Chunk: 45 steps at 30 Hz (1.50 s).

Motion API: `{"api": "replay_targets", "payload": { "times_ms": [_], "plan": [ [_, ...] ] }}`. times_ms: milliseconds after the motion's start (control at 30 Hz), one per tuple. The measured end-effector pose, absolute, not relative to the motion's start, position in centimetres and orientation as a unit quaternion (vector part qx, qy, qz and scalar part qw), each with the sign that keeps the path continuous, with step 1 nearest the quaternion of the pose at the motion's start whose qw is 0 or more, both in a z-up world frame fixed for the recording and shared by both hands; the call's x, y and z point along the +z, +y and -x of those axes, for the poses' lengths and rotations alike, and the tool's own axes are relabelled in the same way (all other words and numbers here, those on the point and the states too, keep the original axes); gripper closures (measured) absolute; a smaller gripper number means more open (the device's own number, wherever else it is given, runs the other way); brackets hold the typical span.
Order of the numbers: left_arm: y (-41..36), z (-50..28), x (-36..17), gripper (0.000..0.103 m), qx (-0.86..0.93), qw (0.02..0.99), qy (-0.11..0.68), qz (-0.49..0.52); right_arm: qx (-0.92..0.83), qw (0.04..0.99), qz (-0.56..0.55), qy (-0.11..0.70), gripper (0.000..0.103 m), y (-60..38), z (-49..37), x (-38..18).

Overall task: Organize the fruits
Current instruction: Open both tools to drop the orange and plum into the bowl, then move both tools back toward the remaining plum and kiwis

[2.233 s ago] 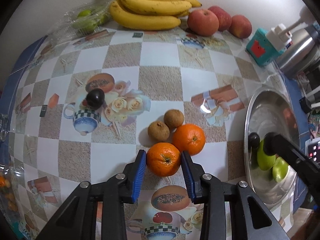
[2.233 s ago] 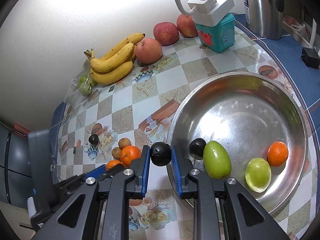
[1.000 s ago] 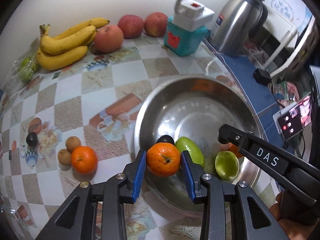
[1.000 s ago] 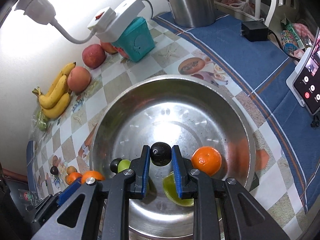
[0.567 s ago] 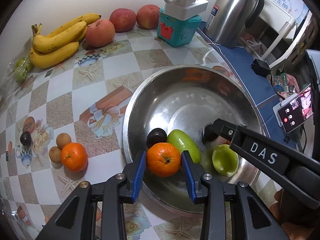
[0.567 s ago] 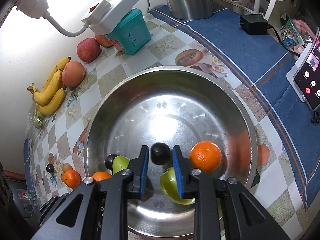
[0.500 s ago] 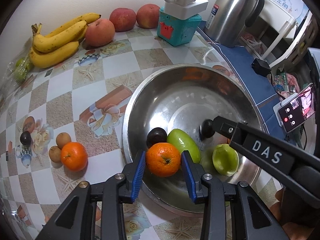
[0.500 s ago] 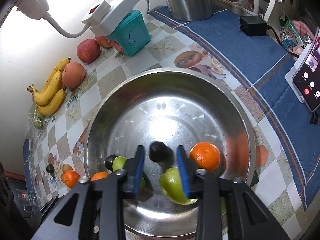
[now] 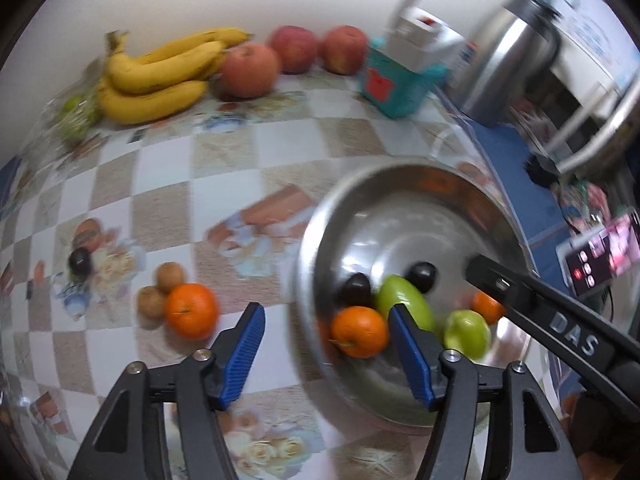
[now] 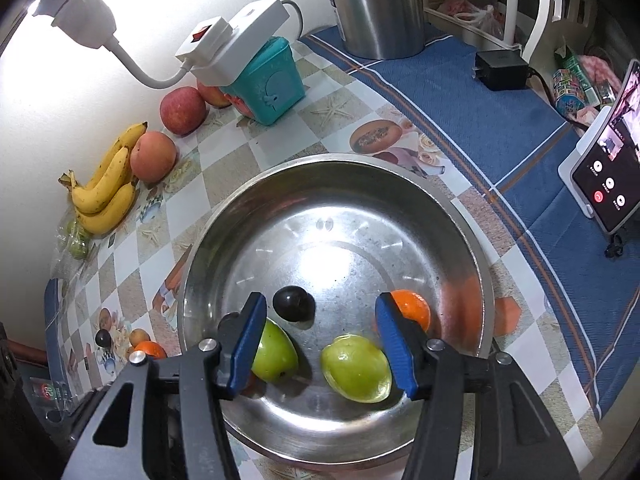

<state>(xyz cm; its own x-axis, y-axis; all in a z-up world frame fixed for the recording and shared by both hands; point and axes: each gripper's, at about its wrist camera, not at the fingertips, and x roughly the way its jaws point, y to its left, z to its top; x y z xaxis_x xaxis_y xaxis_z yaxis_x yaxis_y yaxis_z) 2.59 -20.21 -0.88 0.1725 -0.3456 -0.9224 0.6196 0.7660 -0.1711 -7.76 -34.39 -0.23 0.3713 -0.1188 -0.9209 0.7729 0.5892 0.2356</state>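
Observation:
A steel bowl (image 9: 400, 184) (image 10: 460, 240) holds two green fruits (image 9: 408, 300) (image 10: 356, 368), dark plums (image 9: 420, 276) (image 10: 292, 304) and oranges (image 9: 360, 332) (image 10: 412, 308). My left gripper (image 9: 326, 350) is open over the bowl's near left rim, with the orange lying in the bowl beside its right finger. My right gripper (image 10: 320, 348) is open above the bowl, empty, its arm (image 9: 560, 328) crossing the left wrist view. On the checked tablecloth lie another orange (image 9: 191, 310), two brown fruits (image 9: 160, 288) and a dark plum (image 9: 79, 259).
Bananas (image 9: 160, 76) (image 10: 108, 188) and red apples (image 9: 312, 50) (image 10: 182, 110) lie along the wall. A teal box with a white power strip (image 10: 260, 72), a steel kettle (image 10: 380, 4), a black adapter (image 10: 502, 68) and a phone (image 10: 608, 176) stand behind and right of the bowl.
Both grippers have opened. The left one let its orange go into the bowl and swung left; the right one let its dark plum go into the bowl.

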Motion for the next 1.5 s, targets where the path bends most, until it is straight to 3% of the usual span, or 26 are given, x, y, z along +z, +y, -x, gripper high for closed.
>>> {"api": "replay_targets", "payload": {
  "times_ms": [100, 167, 367, 567, 700, 1500],
  "plan": [
    [-18.2, -4.3, -1.0, 0.022, -0.271, 0.766, 0.575, -0.097, -0.296, 0.753, -0.333, 0.484, 0.043, -34.1, 7.5, -0.3],
    [-16.6, -5.5, -1.3, 0.016, -0.237, 0.77, 0.587, -0.078, -0.297, 0.752, -0.327, 0.489, 0.032, -33.9, 7.4, -0.4],
    [-11.7, -8.3, -1.3, 0.003, -0.155, 0.79, 0.592, -0.027, -0.289, 0.756, -0.31, 0.499, 0.032, -32.9, 6.7, -0.3],
    [-8.5, -9.7, -0.8, 0.0, -0.106, 0.804, 0.585, 0.003, -0.267, 0.764, -0.283, 0.514, 0.032, -30.8, 5.3, -0.2],
    [-7.4, -10.0, -0.2, 0.0, -0.088, 0.812, 0.577, 0.006, -0.255, 0.769, -0.268, 0.521, 0.01, -29.6, 4.5, -0.2],
    [-6.7, -11.3, 0.7, 0.0, -0.101, 0.836, 0.525, -0.12, -0.188, 0.821, -0.214, 0.495, 0.01, -24.3, 1.7, 0.5]
  ]
}}
